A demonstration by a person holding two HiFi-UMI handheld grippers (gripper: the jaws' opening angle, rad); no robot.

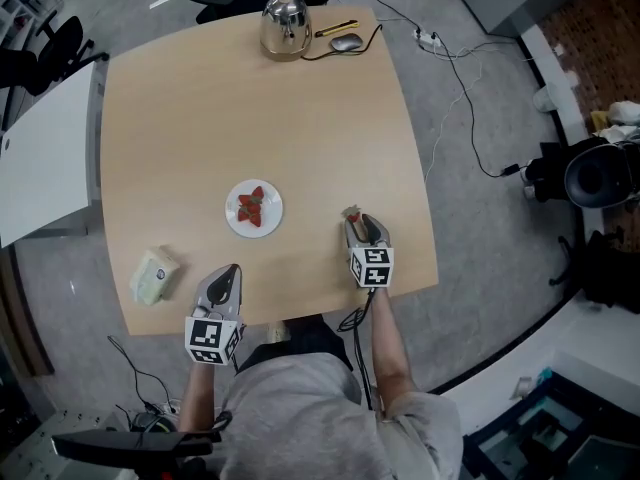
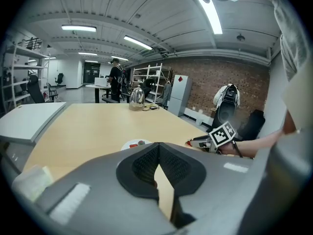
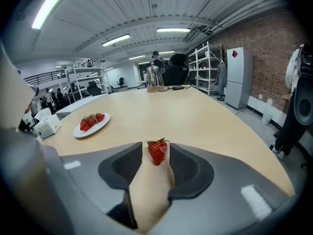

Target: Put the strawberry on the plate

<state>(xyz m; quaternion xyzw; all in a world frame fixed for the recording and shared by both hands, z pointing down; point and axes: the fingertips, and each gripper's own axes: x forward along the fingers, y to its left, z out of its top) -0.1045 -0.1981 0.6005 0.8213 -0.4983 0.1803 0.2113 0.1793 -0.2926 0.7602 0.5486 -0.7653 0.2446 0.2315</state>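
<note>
A person at the near edge of a wooden table [image 1: 250,108] works two hand-held grippers to move a strawberry [image 3: 157,151] to a white plate [image 1: 236,222]. The right gripper [image 1: 360,222] lies low over the near right part of the table with its jaws spread apart. The strawberry sits between their tips, close against the right-hand jaw and clear of the left-hand one, so it does not look gripped. It appears to rest on the tabletop, well apart from the plate. The plate stands to the left, near the middle of the table, and already carries several strawberries [image 1: 252,208]. The left gripper [image 1: 231,270] sits nearer the person, its jaws together on nothing. A metal kettle [image 1: 284,23] stands at the far edge. The pick-up seems to be the step in hand. The next move calls for closing gently on the soft fruit, lifting it and carrying it left to the plate.
</note>
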